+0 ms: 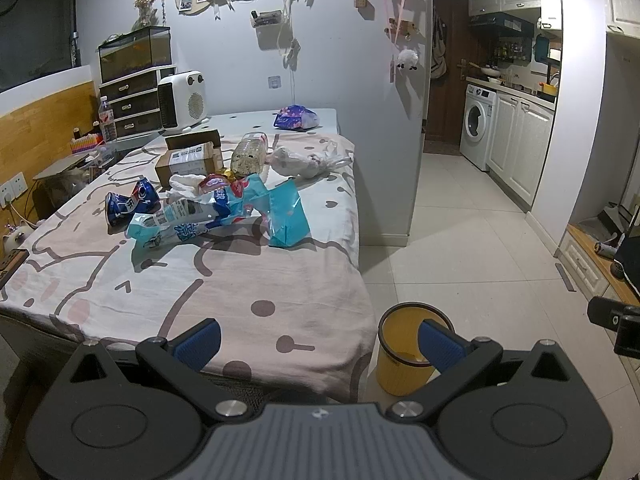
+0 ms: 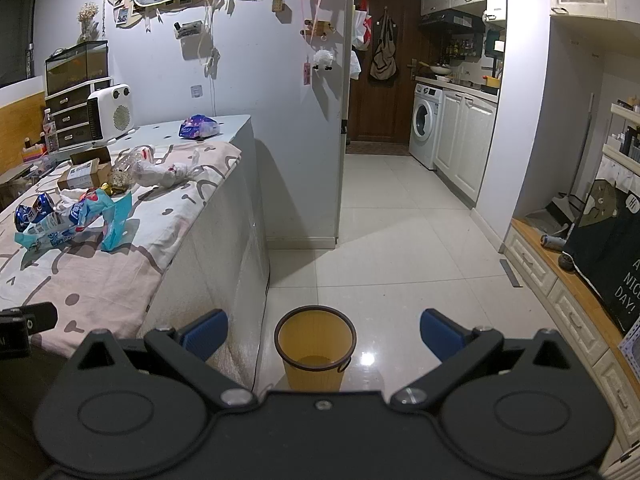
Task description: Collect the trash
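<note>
Trash lies on the cloth-covered table (image 1: pixel 224 292): a crushed blue can (image 1: pixel 130 202), teal plastic wrappers (image 1: pixel 224 216), a clear plastic bottle (image 1: pixel 250 156), a crumpled white bag (image 1: pixel 304 162) and a cardboard box (image 1: pixel 188 164). A yellow bin (image 2: pixel 315 350) stands on the floor by the table's near corner; it also shows in the left wrist view (image 1: pixel 404 360). My left gripper (image 1: pixel 318 344) is open and empty over the table's near edge. My right gripper (image 2: pixel 324 334) is open and empty, above and just short of the bin.
A white heater (image 1: pixel 182 98), drawers with a fish tank (image 1: pixel 134 80) and a purple packet (image 1: pixel 296 117) stand at the table's far end. A white wall corner (image 1: pixel 384 120) rises beside the table. A tiled floor (image 2: pixel 400 220) leads to a kitchen with a washing machine (image 2: pixel 426 124).
</note>
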